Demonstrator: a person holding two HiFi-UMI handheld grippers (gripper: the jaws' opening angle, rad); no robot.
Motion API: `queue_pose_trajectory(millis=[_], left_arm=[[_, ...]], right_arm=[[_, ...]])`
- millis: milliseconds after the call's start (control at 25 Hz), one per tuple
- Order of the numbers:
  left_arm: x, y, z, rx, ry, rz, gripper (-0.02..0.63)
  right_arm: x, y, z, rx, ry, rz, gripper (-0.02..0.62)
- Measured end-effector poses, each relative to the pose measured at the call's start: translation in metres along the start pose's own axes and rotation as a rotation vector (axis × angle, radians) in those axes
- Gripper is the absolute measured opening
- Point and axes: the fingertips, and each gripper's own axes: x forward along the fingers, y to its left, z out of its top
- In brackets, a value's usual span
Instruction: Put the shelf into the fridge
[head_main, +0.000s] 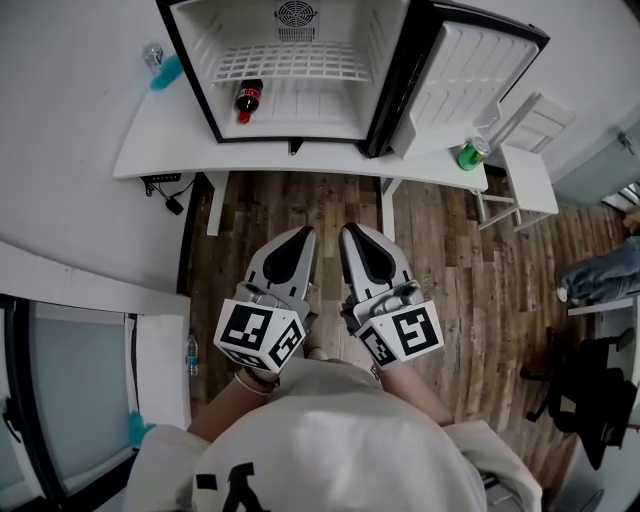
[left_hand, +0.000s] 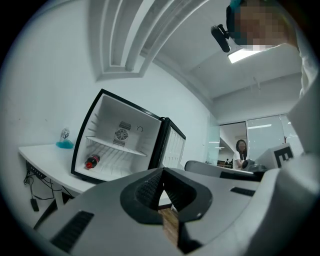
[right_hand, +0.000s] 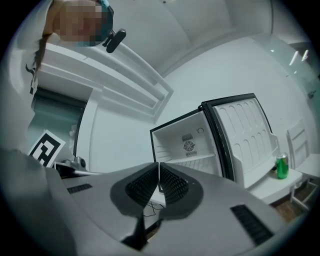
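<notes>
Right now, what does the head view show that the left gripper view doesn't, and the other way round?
Head view only: the green can on the table, right of the fridge. Left gripper view only: a lit ceiling panel and a distant person in the background. Both: the open fridge, a wire shelf already seated inside it, and a cola bottle lying on its floor.
</notes>
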Motion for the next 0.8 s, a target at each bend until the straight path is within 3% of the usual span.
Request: queue_pose_trajectory(millis=[280, 800], left_arm=[[-0.004, -0.023, -0.006, -0.008, 0.031, -0.046, 0.006], [-0.050, -0.026, -0.006, -0.024, -0.010, 0.010, 0.006]], right_arm=[[-0.014, 0.009, 0.009, 0.004, -0.008, 0.019, 0.032], [-0.039, 0.036, 0.009, -0.009, -0.012, 0.057, 0.032]])
